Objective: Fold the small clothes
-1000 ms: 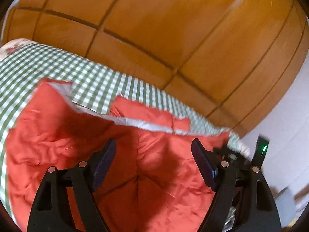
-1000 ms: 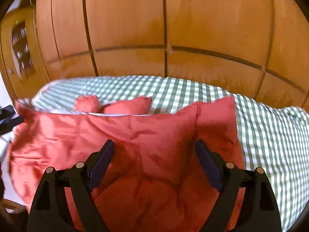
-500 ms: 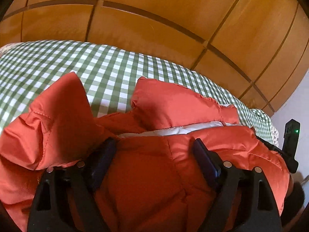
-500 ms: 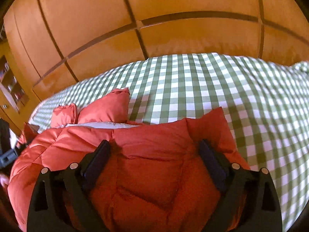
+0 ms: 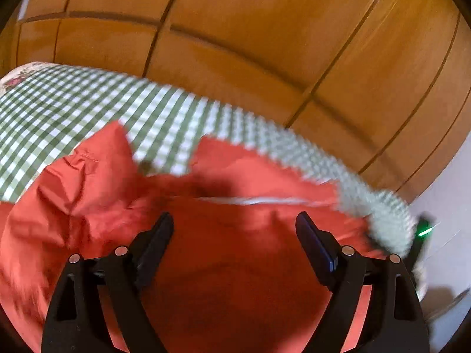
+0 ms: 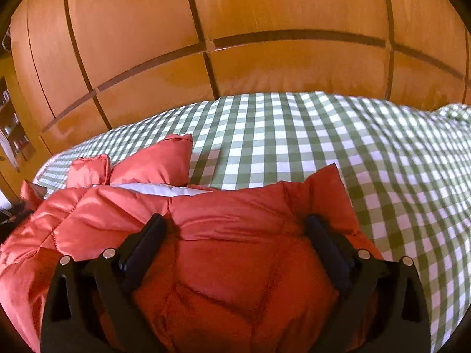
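While both jaws gape, holding nothing: press left gripper [image 5: 234,220] and right gripper [image 6: 235,223] evenly, flattening the (seemingly doubled) orange puffer jacket [image 6: 229,253] against the gingham bedspread [image 6: 323,135].

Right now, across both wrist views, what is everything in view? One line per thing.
padded jacket: one, orange-red with a white lining strip, lying bunched on the near part of the bed.
checked bed cover: one, green and white, spread under the jacket.
wooden wardrobe panels: several, orange-brown with dark grooves, behind the bed.
green light: one, on a dark device at the right edge of the left wrist view, blurred.
left gripper: one, black, fingers spread over the jacket.
right gripper: one, black, fingers spread, pressed into the jacket.
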Demonstrator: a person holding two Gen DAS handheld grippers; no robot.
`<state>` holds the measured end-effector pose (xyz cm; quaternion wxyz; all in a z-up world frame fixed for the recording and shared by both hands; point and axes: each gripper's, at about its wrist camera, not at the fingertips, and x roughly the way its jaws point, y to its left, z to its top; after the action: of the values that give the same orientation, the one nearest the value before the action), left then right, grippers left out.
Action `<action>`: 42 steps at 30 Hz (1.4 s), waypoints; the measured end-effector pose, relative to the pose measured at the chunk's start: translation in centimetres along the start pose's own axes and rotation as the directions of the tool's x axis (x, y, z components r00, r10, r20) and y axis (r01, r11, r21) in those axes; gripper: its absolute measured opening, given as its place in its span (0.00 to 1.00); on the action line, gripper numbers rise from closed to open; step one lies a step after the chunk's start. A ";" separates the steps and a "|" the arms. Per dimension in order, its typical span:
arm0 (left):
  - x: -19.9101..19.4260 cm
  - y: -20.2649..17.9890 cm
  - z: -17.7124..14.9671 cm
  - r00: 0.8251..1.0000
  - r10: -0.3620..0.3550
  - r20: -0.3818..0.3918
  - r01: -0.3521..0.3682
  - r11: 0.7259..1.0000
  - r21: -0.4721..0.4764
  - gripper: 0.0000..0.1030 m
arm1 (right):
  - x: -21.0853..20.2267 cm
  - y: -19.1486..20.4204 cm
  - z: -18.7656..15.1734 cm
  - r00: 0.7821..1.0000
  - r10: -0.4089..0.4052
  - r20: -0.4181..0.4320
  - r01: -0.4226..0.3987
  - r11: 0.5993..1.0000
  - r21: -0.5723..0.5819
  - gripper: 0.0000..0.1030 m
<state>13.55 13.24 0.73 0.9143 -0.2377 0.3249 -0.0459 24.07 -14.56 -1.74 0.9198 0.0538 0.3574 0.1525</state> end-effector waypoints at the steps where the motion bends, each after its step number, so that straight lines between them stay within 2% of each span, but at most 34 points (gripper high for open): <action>1: -0.8 -1.3 0.0 0.999 -0.023 0.023 0.023 1.000 0.015 0.81 | 0.0 0.0 0.0 1.000 -0.001 0.000 0.001 1.000 -0.001 0.95; 4: -1.0 -6.0 -0.2 0.999 -0.033 0.028 0.028 0.988 0.150 0.85 | 0.0 -0.1 0.0 1.000 0.005 0.000 -0.005 1.000 0.003 0.96; 5: 0.3 -8.1 -0.5 1.000 0.015 -0.006 -0.013 0.972 0.235 0.85 | -0.1 -0.1 0.0 1.000 0.005 0.001 -0.005 1.000 0.002 0.96; 7: 2.2 -9.7 -0.8 0.995 0.085 -0.042 -0.068 0.948 0.311 0.85 | -0.1 -0.1 0.0 1.000 0.001 0.003 -0.001 1.000 0.001 0.96; 10: 6.6 -10.1 -1.2 0.975 0.184 -0.126 -0.127 0.923 0.363 0.85 | -0.1 -0.1 0.0 1.000 -0.003 0.005 0.003 1.000 0.000 0.97; 11: 8.5 -9.3 -1.4 0.969 0.206 -0.139 -0.143 0.918 0.370 0.88 | -0.1 -0.2 0.0 1.000 -0.003 0.005 0.003 1.000 0.003 0.97; 12: 9.2 -8.5 -1.6 0.969 0.198 -0.148 -0.133 0.923 0.362 0.93 | -0.1 -0.2 0.0 1.000 -0.002 0.005 0.002 1.000 0.007 0.97; 14: 10.9 -6.5 -1.6 0.974 0.130 -0.187 -0.072 0.955 0.288 0.96 | -0.1 -0.4 0.1 1.000 0.007 0.006 -0.007 1.000 0.017 0.97; 15: 11.2 -6.0 -1.6 0.976 0.109 -0.190 -0.055 0.961 0.272 0.97 | 0.0 -0.3 0.1 1.000 0.007 0.005 -0.007 1.000 0.017 0.97; 19: 12.1 -5.3 -2.2 0.983 0.077 -0.169 -0.029 0.963 0.269 0.97 | 0.2 -0.3 0.2 1.000 -0.006 0.004 0.006 1.000 0.013 0.98; 24: 11.8 -5.6 -2.6 0.982 0.075 -0.172 -0.026 0.963 0.268 0.97 | 0.2 0.0 0.0 1.000 -0.016 0.009 0.016 1.000 -0.005 0.98; 27: 9.0 -6.1 -2.4 0.983 0.107 -0.146 -0.058 0.952 0.301 0.97 | 0.1 0.0 -0.1 1.000 -0.014 0.018 0.014 1.000 -0.006 0.98; 30: 4.8 -4.5 -2.2 0.987 0.151 -0.055 -0.130 0.951 0.282 0.97 | 0.0 0.2 -0.1 1.000 -0.021 0.022 0.021 1.000 -0.010 0.98; 33: 0.6 -1.3 -1.9 0.971 0.238 0.040 -0.241 0.952 0.188 0.97 | -0.2 0.5 0.1 0.999 -0.038 0.012 0.038 0.999 -0.018 0.98; 35: -1.5 1.4 -1.8 0.954 0.294 0.049 -0.298 0.948 0.112 0.97 | -0.7 0.8 0.4 0.998 -0.066 -0.019 0.066 0.998 -0.020 0.98; 36: -2.2 2.4 -1.8 0.949 0.312 0.049 -0.315 0.945 0.083 0.97 | -1.8 0.9 0.6 0.995 -0.094 -0.023 0.094 0.996 0.007 0.98; 37: -3.0 3.4 -1.8 0.945 0.323 0.050 -0.325 0.944 0.056 0.97 | -3.2 1.0 0.6 0.997 -0.082 0.003 0.082 0.996 0.043 0.98; 39: -4.4 5.2 -1.9 0.946 0.318 0.069 -0.319 0.948 0.007 0.97 | -5.9 1.1 0.1 0.996 -0.007 0.087 -0.001 0.996 0.094 0.98; 40: -4.6 5.6 -2.0 0.942 0.327 0.077 -0.328 0.945 0.003 0.97 | -6.7 1.4 -0.4 0.993 0.001 0.115 -0.012 0.996 0.094 0.98; 42: -3.9 6.6 -2.3 0.928 0.367 0.062 -0.369 0.929 0.023 0.97 | -6.3 2.0 -1.1 0.994 -0.070 0.087 0.067 0.997 0.034 0.98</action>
<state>8.64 19.04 -1.62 0.9194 -0.1583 0.3367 0.1272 18.47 -14.62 1.90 0.9384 0.0624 0.3206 0.1128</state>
